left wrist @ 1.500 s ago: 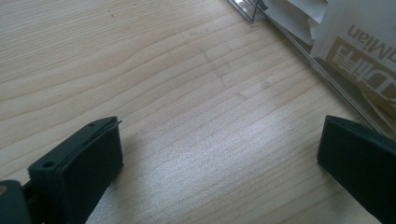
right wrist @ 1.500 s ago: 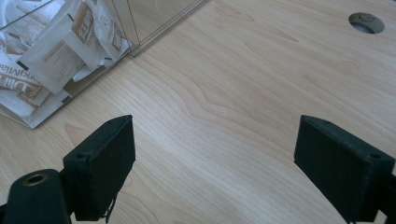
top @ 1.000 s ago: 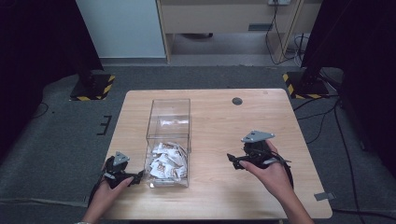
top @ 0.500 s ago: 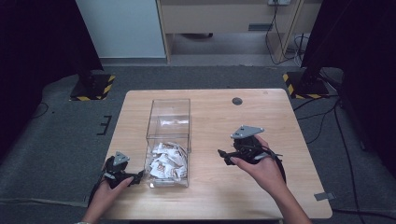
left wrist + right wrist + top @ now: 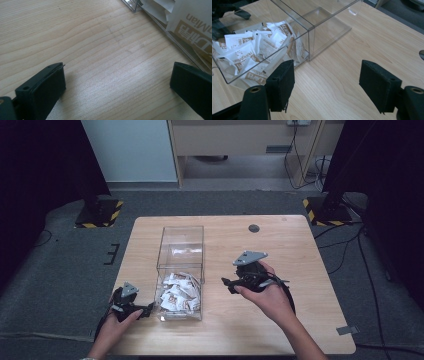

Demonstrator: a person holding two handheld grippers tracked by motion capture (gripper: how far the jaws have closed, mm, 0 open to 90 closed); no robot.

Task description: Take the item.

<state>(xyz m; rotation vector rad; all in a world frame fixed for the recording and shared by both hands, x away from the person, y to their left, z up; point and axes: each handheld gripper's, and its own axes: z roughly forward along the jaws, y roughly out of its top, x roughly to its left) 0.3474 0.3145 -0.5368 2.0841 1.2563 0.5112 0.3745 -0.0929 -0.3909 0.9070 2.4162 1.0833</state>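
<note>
The clear box stood on the wooden surface, left of its middle, divided into two compartments. The near compartment held a heap of white and brown packets; the far one looked almost bare, with something pale low against the divider that could not be made out.

The right hand-held gripper hung above the surface just right of the box, pointing toward it, clear of the wall. Its jaws stood apart with nothing between them, and they had just been closing. In the right gripper view the packets lay behind the clear wall, ahead of the left jaw.

The left hand-held gripper sat low at the near left corner of the box, jaws wide apart over bare wood, holding nothing. In the left gripper view the box's lower edge ran just beside the right jaw.

A small dark disc lay near the far edge.
</note>
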